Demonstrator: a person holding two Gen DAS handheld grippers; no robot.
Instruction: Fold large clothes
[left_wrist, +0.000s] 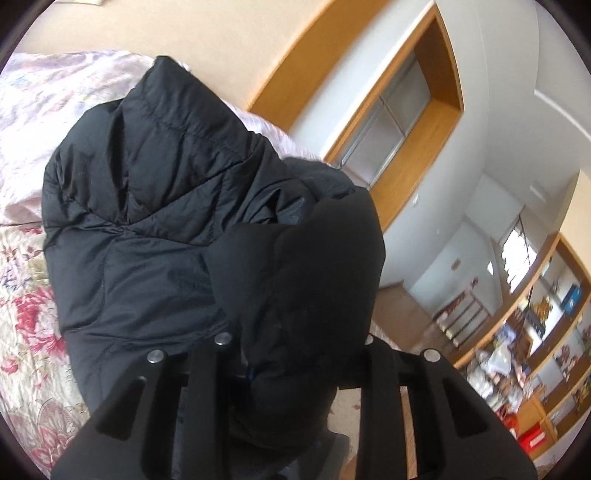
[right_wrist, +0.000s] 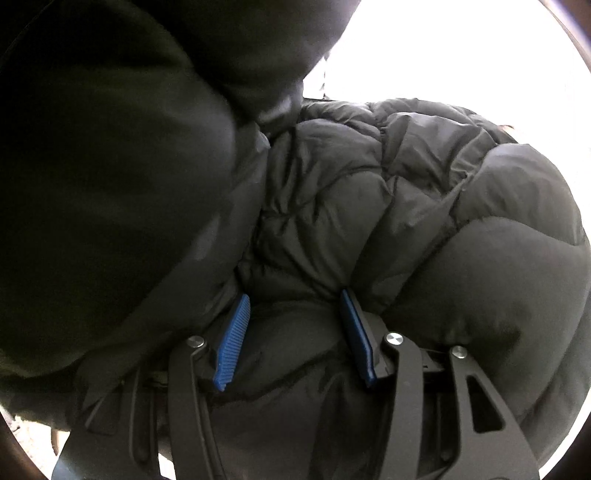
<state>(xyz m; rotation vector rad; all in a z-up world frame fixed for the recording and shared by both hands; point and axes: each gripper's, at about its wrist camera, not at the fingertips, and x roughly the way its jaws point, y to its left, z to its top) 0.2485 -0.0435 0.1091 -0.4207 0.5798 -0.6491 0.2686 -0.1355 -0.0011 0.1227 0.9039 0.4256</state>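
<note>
A black puffer jacket (left_wrist: 147, 206) lies bunched on a floral bedspread (left_wrist: 26, 325). In the left wrist view a thick fold of the jacket covers my left gripper (left_wrist: 291, 354) and hides the fingertips; the jaws look clamped on it. In the right wrist view the same jacket (right_wrist: 406, 206) fills the frame. My right gripper (right_wrist: 295, 317) has its blue pads (right_wrist: 231, 347) set apart with a puffy roll of the jacket squeezed between them.
The bed has a pale pink sheet (left_wrist: 55, 96) at the far side. Beyond the bed are a wood-framed window (left_wrist: 399, 107) and shelves (left_wrist: 535, 332) full of items at the right. Bright light washes out the right wrist view's top right.
</note>
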